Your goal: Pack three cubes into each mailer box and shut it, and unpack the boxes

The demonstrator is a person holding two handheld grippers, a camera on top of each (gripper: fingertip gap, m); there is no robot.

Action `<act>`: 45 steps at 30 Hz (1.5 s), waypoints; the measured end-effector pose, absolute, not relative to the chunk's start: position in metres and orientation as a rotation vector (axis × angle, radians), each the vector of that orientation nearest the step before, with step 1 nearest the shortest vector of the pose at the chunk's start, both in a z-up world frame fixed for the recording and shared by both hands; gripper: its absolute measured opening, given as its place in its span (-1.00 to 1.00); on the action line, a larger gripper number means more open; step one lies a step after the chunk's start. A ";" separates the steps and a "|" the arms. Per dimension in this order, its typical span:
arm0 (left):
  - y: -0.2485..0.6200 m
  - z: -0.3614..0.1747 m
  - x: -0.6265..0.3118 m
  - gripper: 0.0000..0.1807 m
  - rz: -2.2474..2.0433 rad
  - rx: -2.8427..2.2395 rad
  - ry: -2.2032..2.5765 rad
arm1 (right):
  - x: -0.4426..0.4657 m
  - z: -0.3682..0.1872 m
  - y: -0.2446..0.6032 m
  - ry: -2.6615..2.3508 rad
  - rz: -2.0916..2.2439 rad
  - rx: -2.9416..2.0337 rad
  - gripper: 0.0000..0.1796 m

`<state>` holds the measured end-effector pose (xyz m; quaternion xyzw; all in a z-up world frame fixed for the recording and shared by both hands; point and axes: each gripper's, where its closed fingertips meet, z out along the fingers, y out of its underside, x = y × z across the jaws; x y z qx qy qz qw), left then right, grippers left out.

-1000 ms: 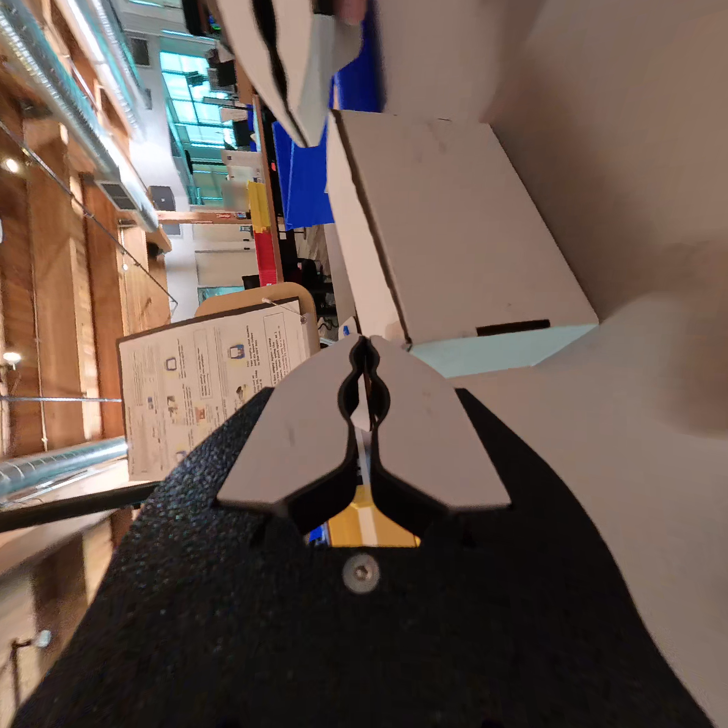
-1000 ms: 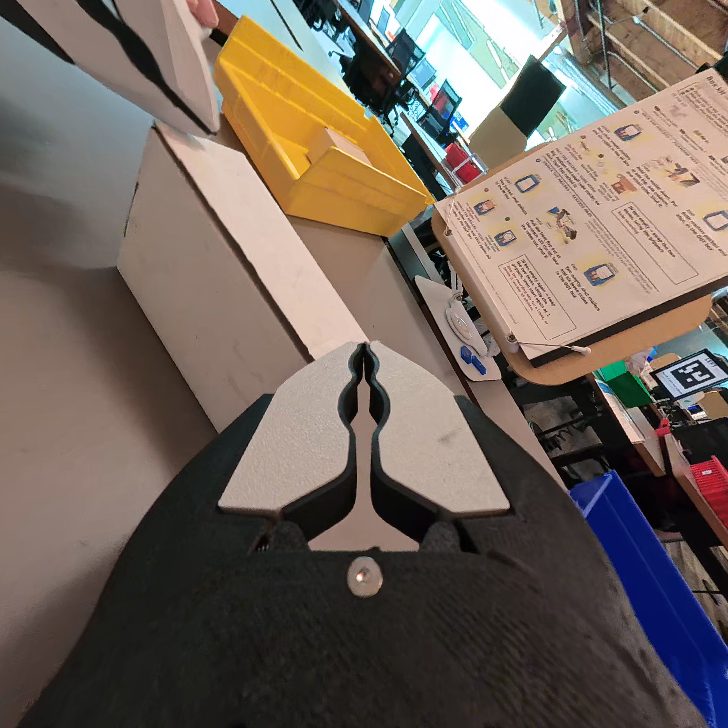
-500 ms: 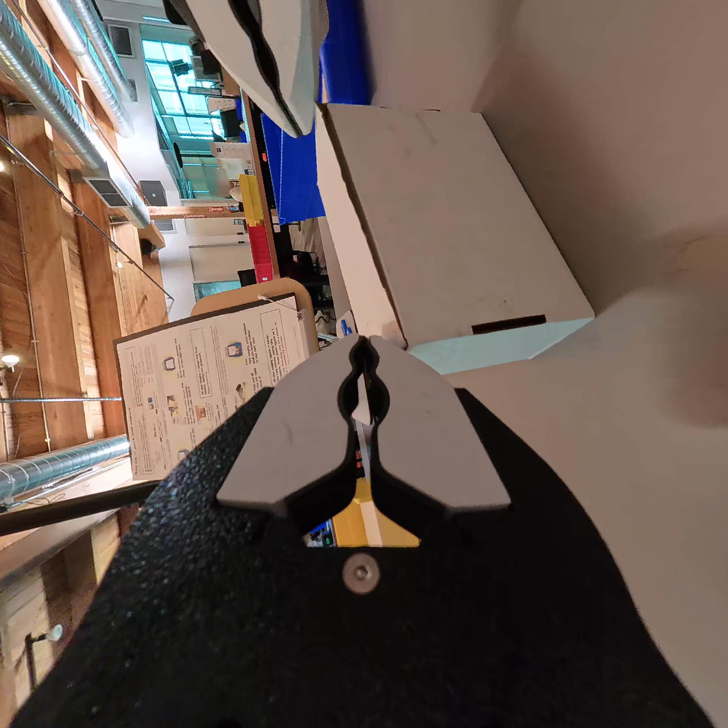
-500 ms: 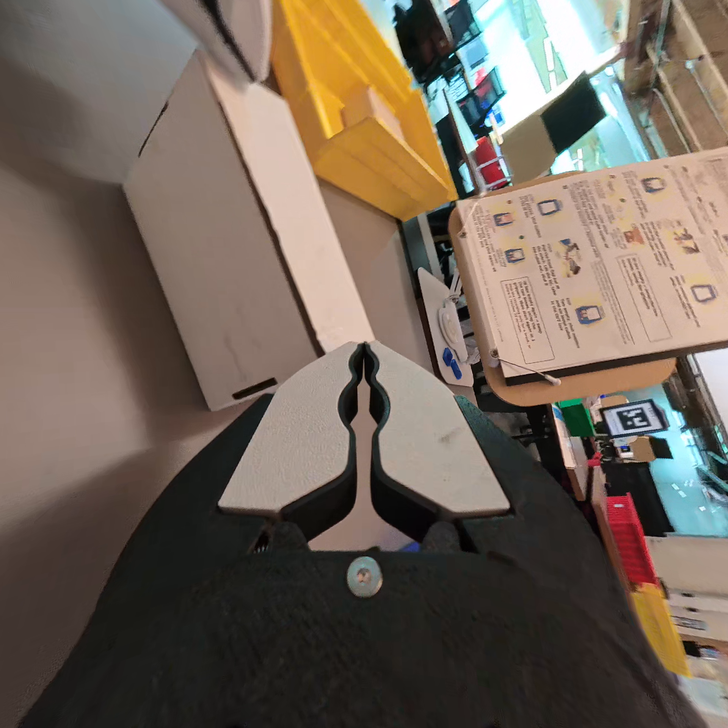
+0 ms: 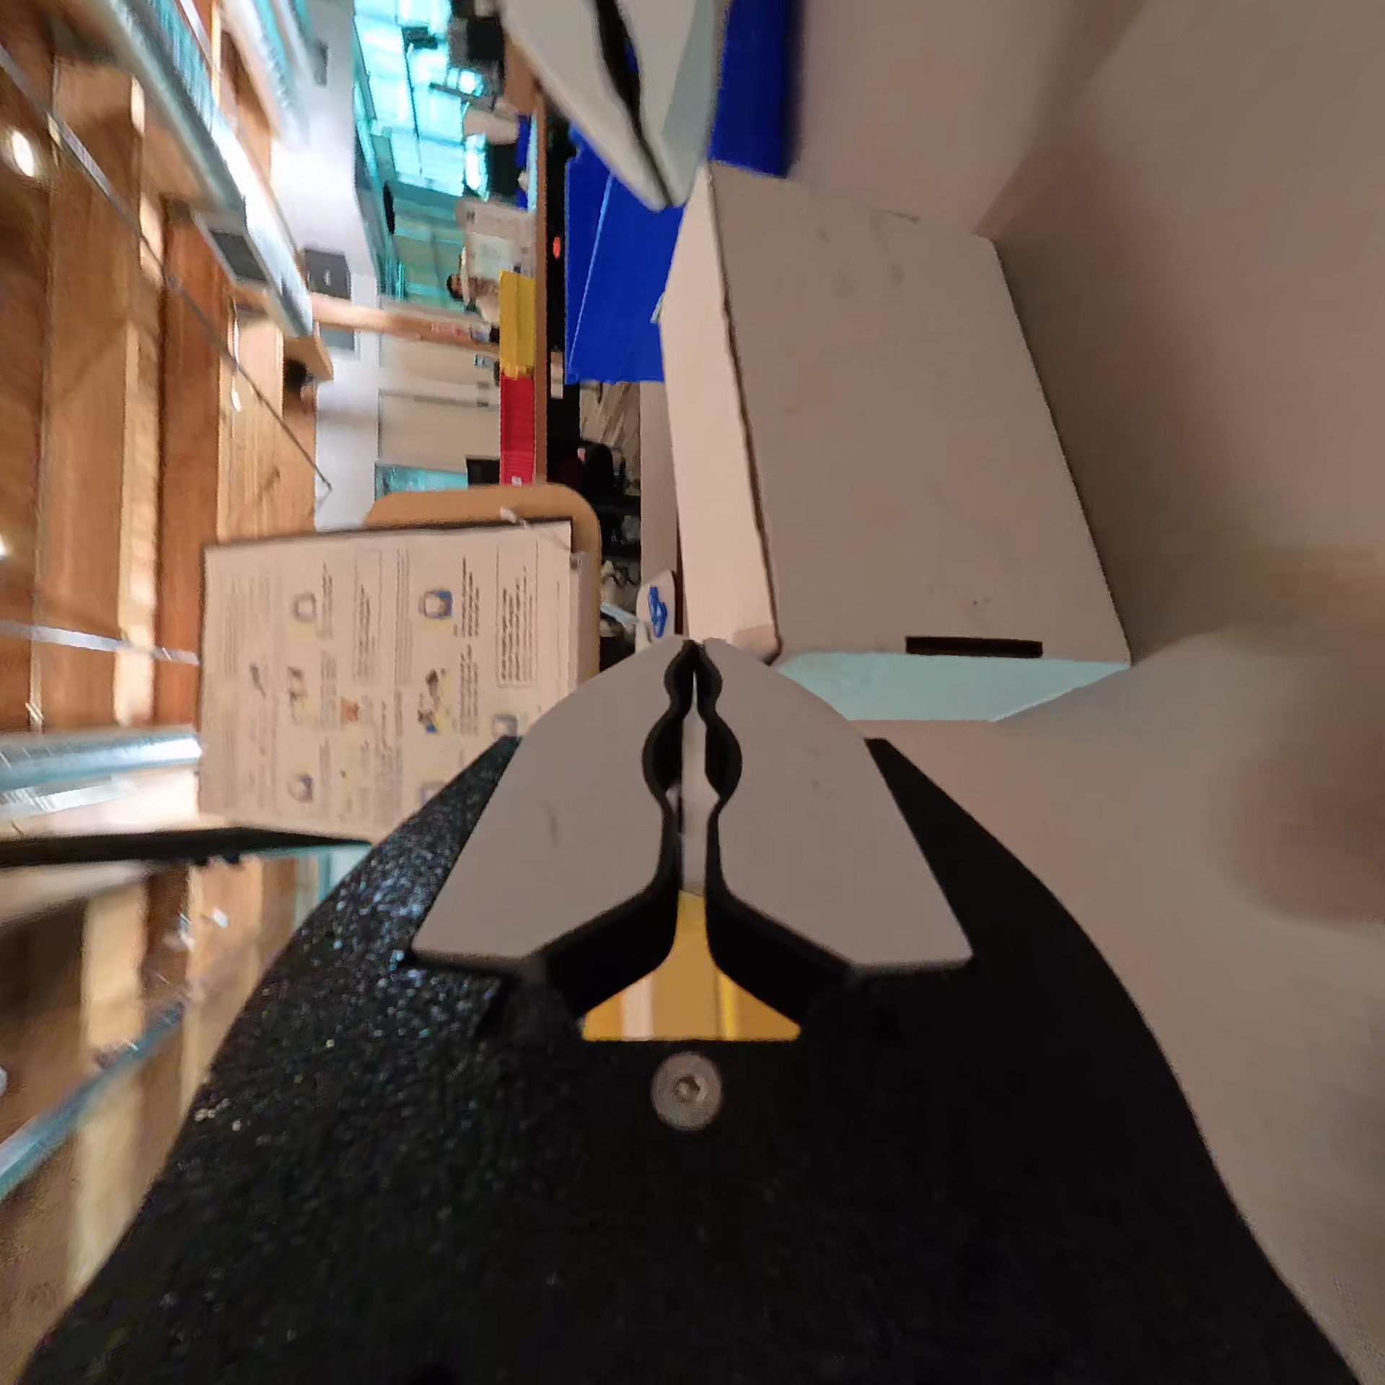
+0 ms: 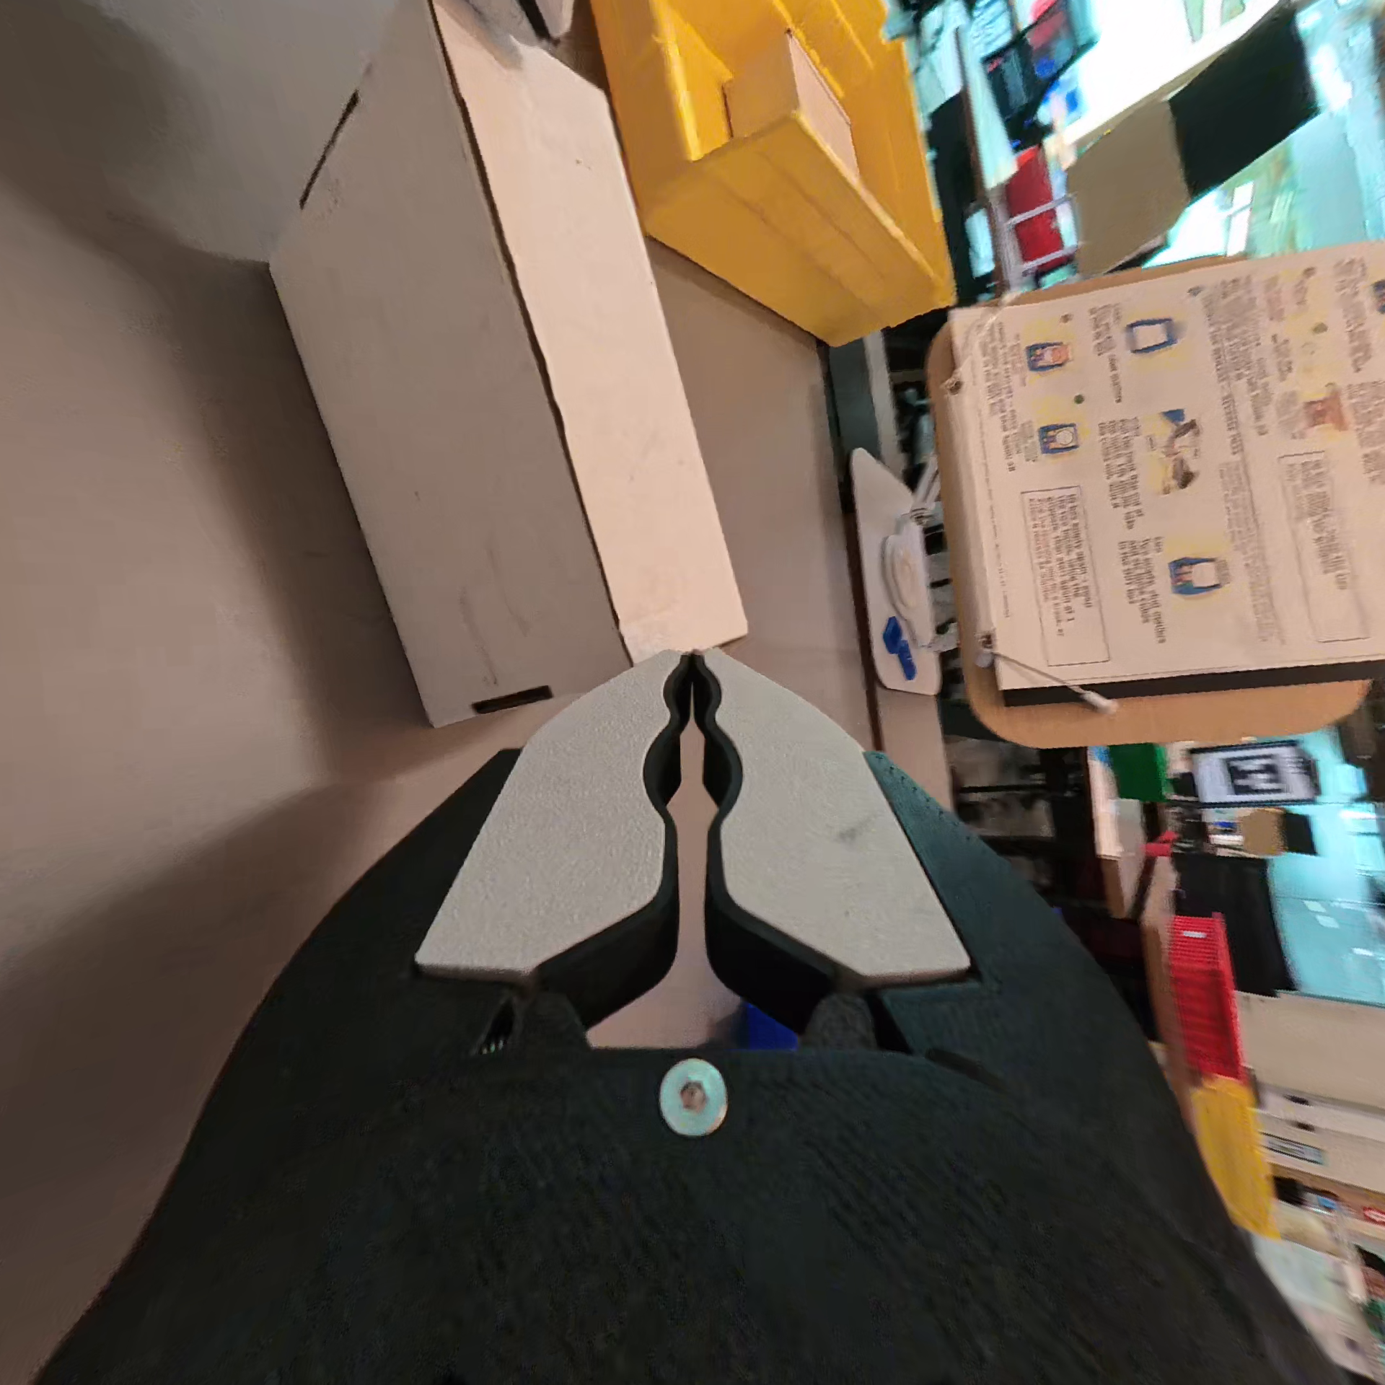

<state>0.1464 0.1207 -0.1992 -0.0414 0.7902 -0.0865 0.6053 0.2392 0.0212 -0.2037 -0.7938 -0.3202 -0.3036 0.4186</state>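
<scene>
A closed white mailer box (image 5: 899, 450) lies on the beige table, with a dark slot in its end face. It also shows in the right wrist view (image 6: 480, 420). My left gripper (image 5: 693, 653) is shut and empty, its tips at one near corner of the box. My right gripper (image 6: 691, 658) is shut and empty, its tips at another corner of the box. The right gripper also shows at the top of the left wrist view (image 5: 637, 97), over the box's far end. A tan cube (image 6: 787, 112) lies in a yellow bin (image 6: 794, 217) behind the box.
A blue bin (image 5: 622, 285) stands beyond the box in the left wrist view. An instruction sheet on a clipboard (image 6: 1162, 487) stands past the table edge and shows in the left wrist view too (image 5: 382, 674). Shelves and workshop clutter lie farther off. The grippers' ends are close to 15 centimeters from one another.
The right wrist view has rolled and swung so that the box's end face with the slot now shows. The left view has shifted slightly. Both grippers stay shut.
</scene>
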 end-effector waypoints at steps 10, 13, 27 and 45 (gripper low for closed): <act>0.155 -0.206 0.140 -0.11 -1.161 -1.144 1.689 | 0.186 -0.195 0.070 -0.941 -0.180 -2.292 0.08; 0.161 -0.216 0.140 -0.12 -1.208 -1.227 1.687 | 0.185 -0.217 0.082 -1.051 -0.097 -2.426 -0.11; 0.193 -0.239 0.123 -0.32 -1.027 -1.243 1.743 | 0.181 -0.233 0.089 -1.196 -0.020 -2.503 -0.33; 0.193 -0.235 0.120 -0.52 -1.078 -1.218 1.724 | 0.312 -0.123 0.016 -1.004 -0.649 -2.591 -0.33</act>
